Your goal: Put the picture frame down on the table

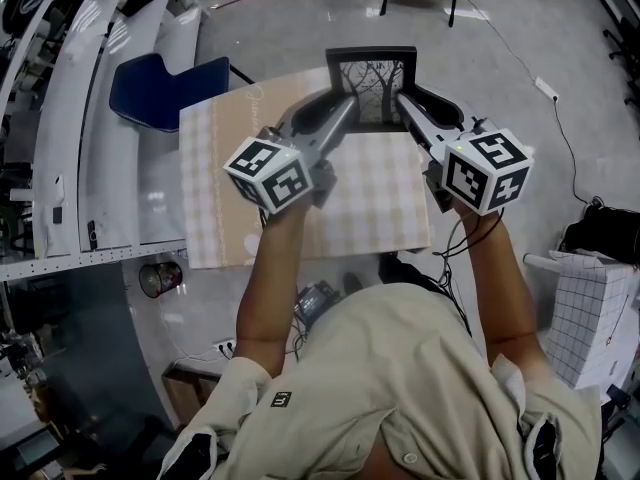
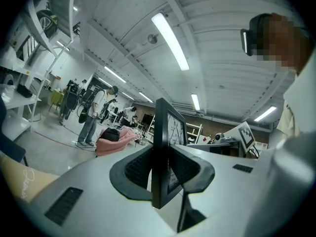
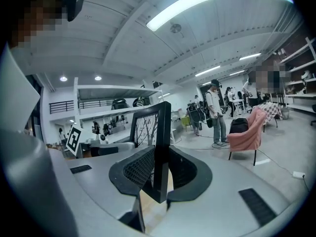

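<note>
The left gripper (image 1: 343, 103) and right gripper (image 1: 408, 101) are each clamping a side edge of the black rectangular picture frame (image 1: 372, 80) with its bare-tree print, holding it upright between them over the checked beige table (image 1: 225, 178), so lowering and releasing are apparently remaining.

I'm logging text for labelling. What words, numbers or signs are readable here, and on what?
On the tablecloth: one pale cursive word, too faint to read.
On the marker cubes: black-and-white square codes, no letters.
On the picture frame: tree print, no text.
Nothing else legible.
</note>
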`<state>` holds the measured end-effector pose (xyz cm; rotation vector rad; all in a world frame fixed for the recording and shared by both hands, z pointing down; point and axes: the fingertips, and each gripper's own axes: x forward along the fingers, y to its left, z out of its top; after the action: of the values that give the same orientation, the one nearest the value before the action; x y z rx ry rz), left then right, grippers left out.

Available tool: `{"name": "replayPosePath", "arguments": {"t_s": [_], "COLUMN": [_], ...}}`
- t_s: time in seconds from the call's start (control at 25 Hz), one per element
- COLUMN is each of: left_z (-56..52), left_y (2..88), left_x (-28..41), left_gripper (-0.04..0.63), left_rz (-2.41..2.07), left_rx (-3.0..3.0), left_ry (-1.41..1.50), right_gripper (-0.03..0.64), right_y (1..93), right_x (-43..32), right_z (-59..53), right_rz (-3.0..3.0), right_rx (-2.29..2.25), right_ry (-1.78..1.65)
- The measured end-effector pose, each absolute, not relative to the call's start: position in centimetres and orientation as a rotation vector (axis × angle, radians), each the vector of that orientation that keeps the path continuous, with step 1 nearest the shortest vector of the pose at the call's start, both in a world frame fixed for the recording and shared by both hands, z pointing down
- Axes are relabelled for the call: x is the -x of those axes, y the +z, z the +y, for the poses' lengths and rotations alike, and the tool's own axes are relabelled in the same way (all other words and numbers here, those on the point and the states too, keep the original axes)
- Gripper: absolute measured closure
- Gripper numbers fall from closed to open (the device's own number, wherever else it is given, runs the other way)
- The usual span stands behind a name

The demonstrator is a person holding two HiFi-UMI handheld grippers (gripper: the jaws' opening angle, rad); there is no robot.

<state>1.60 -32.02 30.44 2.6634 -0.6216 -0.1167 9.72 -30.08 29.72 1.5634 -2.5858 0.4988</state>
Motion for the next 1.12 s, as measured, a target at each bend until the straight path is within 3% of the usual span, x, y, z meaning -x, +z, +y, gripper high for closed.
{"name": "replayPosePath", "arguments": {"t_s": [1.12], "left_z": [-39.6], "left_y": [43.8], "left_x": [-4.0], "left_gripper": [0.483], "left_rz": [-0.642], "left_rx": [-2.432], "left_ry": [0.044], "right_gripper": [0.531], "right_y": [43.2], "right_x": [-12.2], "right_z": [-37.7], "right_rz": [-2.455], "right_rx": [-1.500], "right_ry": [0.819]}}
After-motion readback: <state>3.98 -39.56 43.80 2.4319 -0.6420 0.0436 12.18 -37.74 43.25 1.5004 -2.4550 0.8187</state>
